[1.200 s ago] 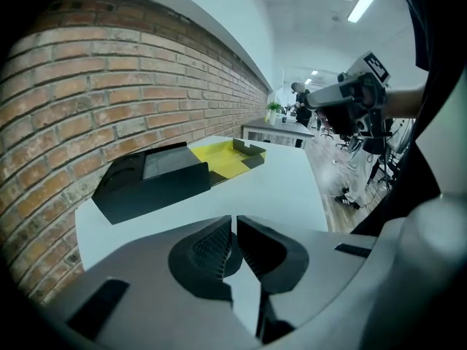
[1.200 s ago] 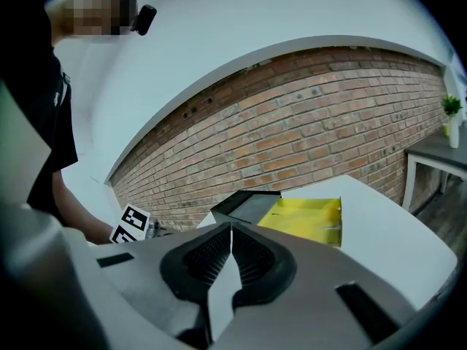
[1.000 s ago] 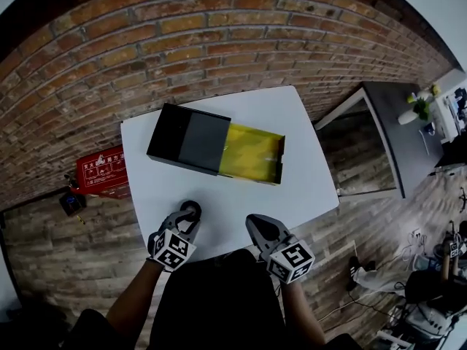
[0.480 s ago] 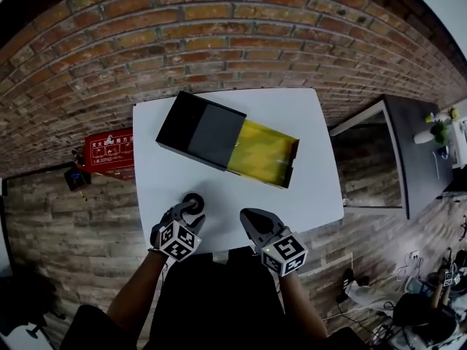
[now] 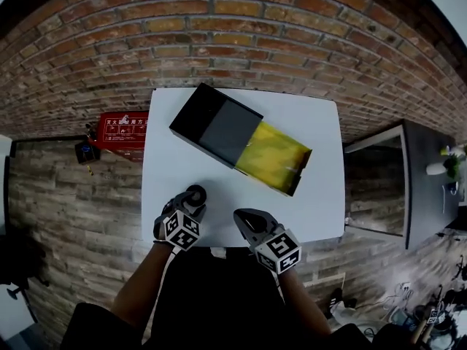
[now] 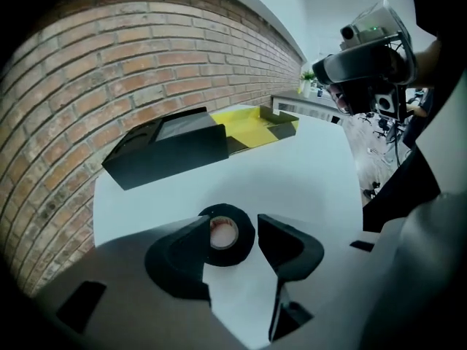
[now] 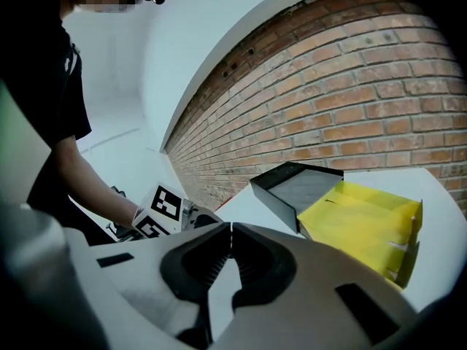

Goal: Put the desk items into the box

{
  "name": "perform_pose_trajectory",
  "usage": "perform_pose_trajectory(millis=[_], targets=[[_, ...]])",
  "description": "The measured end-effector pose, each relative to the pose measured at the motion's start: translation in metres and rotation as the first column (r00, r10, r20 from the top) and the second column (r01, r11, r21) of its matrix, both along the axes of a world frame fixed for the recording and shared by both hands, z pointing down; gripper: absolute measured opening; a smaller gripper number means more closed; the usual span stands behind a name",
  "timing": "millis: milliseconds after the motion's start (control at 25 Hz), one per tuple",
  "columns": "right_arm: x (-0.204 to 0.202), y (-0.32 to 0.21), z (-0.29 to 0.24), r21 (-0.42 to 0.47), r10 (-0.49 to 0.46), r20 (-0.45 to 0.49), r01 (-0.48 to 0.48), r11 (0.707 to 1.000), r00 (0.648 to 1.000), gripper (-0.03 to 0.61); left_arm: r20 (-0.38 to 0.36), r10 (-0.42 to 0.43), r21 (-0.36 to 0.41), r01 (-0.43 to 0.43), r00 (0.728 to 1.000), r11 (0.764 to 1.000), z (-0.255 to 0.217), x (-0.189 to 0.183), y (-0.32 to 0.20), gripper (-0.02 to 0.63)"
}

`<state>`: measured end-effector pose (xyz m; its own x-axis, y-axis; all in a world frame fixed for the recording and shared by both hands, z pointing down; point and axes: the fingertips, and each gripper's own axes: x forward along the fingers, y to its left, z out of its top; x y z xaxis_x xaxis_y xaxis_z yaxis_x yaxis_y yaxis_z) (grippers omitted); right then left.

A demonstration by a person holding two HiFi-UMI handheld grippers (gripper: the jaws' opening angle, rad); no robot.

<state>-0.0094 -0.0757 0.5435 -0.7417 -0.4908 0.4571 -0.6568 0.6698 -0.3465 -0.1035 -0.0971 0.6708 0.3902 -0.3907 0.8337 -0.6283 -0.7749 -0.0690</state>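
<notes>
1. Firstly, the risk nearest the person: the tape roll (image 6: 232, 248) lies flat on the white table (image 5: 321, 195), near its front edge. An off-centre closure could skid it over that edge.
2. Farther off, the box (image 5: 281, 148) exposes only its yellow tray beyond the black sleeve. A short release would likely land on the sleeve.
3. Left gripper (image 6: 235, 223): the jaws have just been opening and stand partly spread, with the roll between them, unclamped.
4. Right gripper (image 7: 230, 226): the jaws are closed together and empty.

The right gripper (image 7: 230, 230) has its jaws closed tip to tip, with nothing between them. Beyond, on the white table (image 7: 440, 195), a box's black sleeve (image 7: 295, 188) has its yellow tray (image 7: 361, 228) slid out to the right. The left gripper (image 7: 186, 216) shows at the left, before a brick wall (image 7: 350, 100).
</notes>
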Motion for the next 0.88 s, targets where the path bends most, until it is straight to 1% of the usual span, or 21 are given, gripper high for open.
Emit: perform_pose_trajectory(millis=[160,400,640,880], targets=[[0.002,0.001,0.004,-0.013,-0.041,-0.004,0.041,0.999,0.999,0.021,0.004,-0.077,-0.009,0.077,0.997,0.997,0.006,-0.008,-0.008,0.238],[0.009,-0.001,0.011,-0.029,-0.072,-0.018,0.072,0.997,0.997,0.021,-0.022,-0.141,-0.029,0.141,0.99,0.99,0.01,-0.016,-0.015,0.282],[0.01,-0.001,0.011,-0.036,-0.083,-0.016,0.083,0.996,0.996,0.021,-0.05,-0.166,-0.056,0.163,0.985,0.985,0.011,-0.019,-0.016,0.322],[0.014,0.004,0.015,-0.047,-0.074,-0.019,0.073,0.996,0.997,0.021,-0.066,-0.152,-0.058,0.149,0.986,0.987,0.01,-0.017,-0.016,0.343]])
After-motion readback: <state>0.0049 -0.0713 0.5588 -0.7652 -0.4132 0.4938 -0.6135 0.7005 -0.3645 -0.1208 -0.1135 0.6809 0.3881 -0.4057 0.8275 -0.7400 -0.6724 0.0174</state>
